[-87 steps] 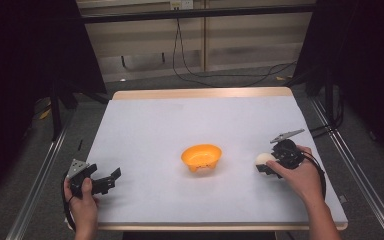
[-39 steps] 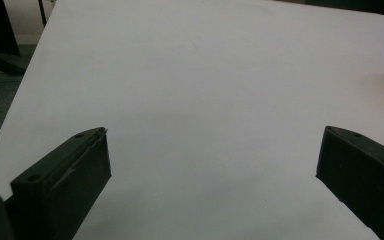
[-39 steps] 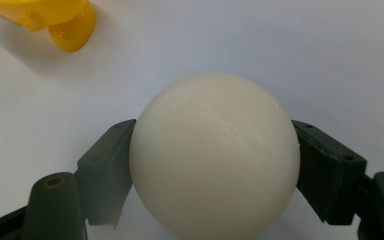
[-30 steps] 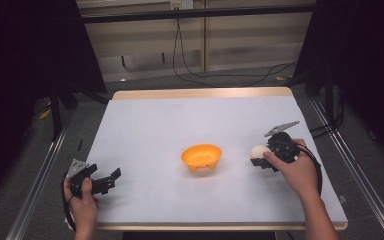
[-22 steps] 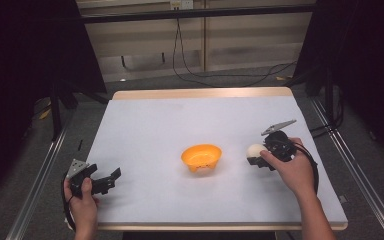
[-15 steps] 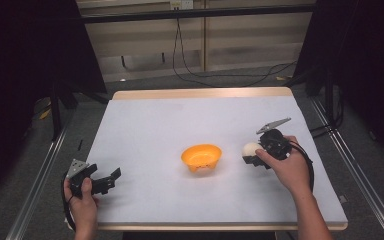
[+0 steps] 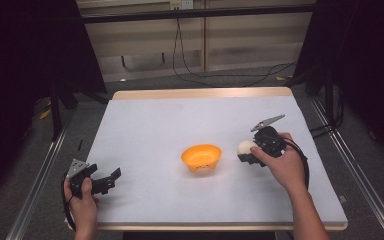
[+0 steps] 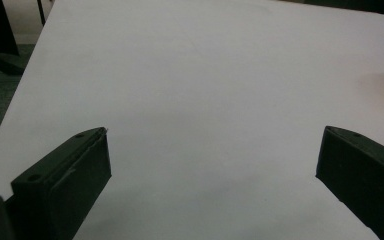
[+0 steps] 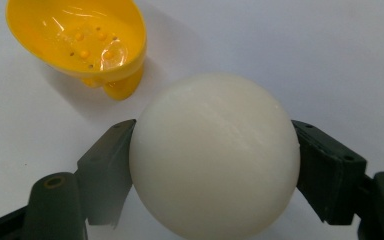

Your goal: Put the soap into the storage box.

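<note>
A white ball [image 9: 214,156] sits between the jaws of my right gripper [image 9: 214,165], which is shut on it. In the high view the ball [image 7: 245,147] and right gripper [image 7: 252,152] hang just right of an orange bowl [image 7: 201,156] at the middle of the white table. That bowl [image 9: 77,37] lies ahead and to the left in the right gripper view, empty, standing on a small foot. My left gripper [image 7: 111,180] rests at the near left of the table, open, its two black jaws wide apart over bare table [image 8: 205,100] with nothing between them.
The white tabletop [image 7: 145,125] has a wooden rim [image 7: 200,93] at the far edge. Black frame posts stand on both sides, and cables lie on the floor behind the table.
My right gripper has carried the white ball leftward toward the orange bowl and slightly up. The left gripper has stayed still.
</note>
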Tool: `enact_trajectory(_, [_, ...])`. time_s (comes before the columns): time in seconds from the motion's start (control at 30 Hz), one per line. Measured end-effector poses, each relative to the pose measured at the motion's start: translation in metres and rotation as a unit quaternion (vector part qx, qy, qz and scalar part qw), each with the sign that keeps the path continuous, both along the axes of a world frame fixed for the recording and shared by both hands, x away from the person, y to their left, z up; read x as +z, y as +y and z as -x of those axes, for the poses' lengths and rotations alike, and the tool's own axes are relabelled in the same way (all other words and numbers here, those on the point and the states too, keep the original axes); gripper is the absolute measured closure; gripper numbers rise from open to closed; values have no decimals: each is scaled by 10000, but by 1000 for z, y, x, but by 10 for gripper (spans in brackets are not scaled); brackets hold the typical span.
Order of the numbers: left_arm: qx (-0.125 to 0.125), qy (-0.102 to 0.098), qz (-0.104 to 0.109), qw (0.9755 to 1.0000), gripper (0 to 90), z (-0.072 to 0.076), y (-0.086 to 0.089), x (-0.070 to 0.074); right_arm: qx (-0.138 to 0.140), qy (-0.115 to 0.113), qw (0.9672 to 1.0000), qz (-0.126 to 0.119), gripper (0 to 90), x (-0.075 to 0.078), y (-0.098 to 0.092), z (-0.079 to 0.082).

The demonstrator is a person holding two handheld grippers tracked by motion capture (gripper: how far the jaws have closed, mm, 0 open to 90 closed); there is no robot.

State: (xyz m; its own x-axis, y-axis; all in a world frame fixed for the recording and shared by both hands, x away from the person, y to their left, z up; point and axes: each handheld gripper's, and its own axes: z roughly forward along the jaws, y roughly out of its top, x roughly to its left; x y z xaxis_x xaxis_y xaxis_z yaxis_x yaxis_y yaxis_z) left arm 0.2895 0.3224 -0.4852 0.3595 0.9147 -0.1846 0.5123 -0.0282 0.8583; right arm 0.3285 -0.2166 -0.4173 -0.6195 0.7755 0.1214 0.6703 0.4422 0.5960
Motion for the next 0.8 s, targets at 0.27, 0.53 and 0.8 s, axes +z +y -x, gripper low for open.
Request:
enact_trajectory(0.27, [33,2,-10,10000,10,0,0,0,78,-7,10000,-42,241,1,8,-1])
enact_trajectory(0.53, [-2,7,-22,10000,10,0,0,0,185,-31,9998,-37,241,5,19,-6])
enact_trajectory(0.8, [-9,7,-21,10000,10,0,0,0,271,-47,9996,-37,241,9,29,-10])
